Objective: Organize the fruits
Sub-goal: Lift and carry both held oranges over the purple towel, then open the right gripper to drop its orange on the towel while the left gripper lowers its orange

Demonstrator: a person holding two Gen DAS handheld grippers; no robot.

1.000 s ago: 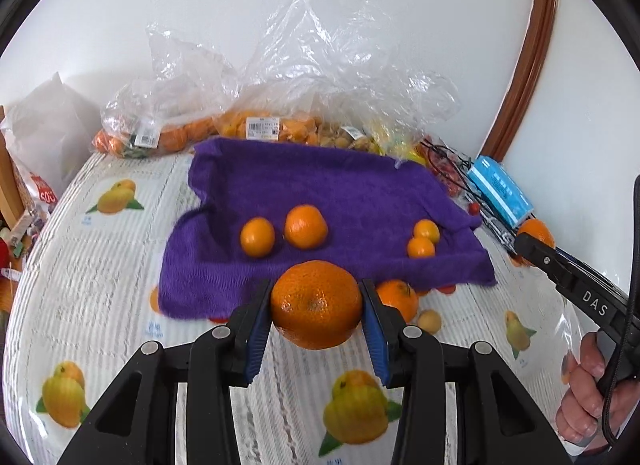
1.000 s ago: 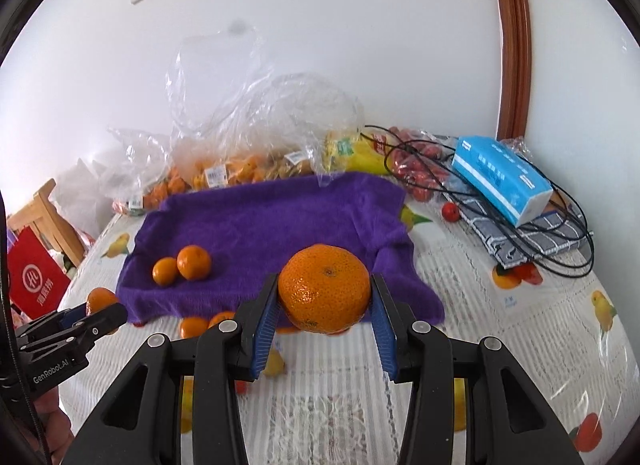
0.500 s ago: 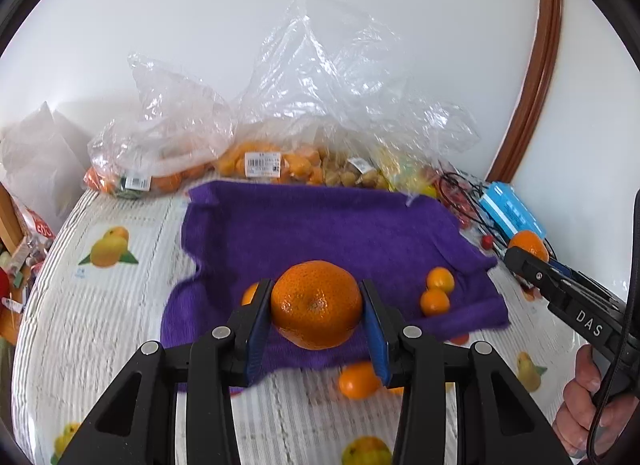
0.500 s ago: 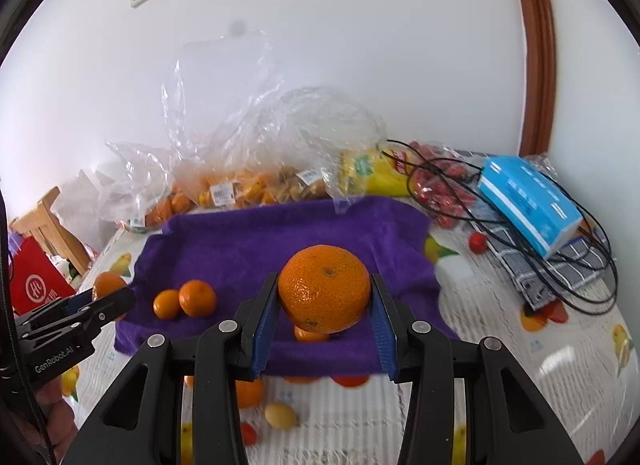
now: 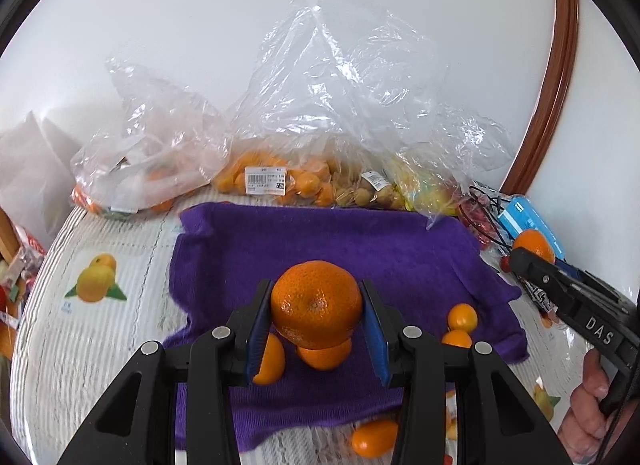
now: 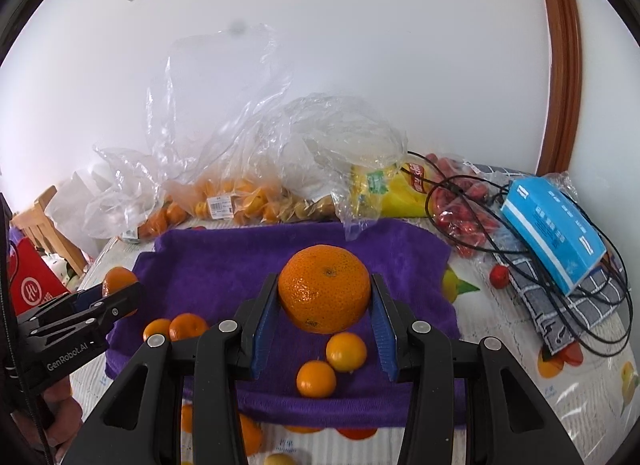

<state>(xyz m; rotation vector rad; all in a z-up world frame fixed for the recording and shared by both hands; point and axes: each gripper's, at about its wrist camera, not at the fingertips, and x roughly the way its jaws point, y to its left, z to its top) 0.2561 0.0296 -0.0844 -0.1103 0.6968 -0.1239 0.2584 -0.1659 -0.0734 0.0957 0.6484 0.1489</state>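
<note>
Two grippers each hold an orange above a purple towel.

The left gripper (image 5: 316, 305) is clamped on one large orange (image 5: 316, 303), the right gripper (image 6: 324, 297) on another orange (image 6: 324, 293), stem dimple facing up. Small oranges (image 6: 346, 351) lie loose on the towel (image 6: 224, 261). Behind it, clear plastic bags (image 5: 276, 181) hold more fruit.

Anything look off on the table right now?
Yes: small oranges have strayed off the purple towel; one lies on the tablecloth past its near edge. A red fruit sits loose beside the tangled black cable.
</note>
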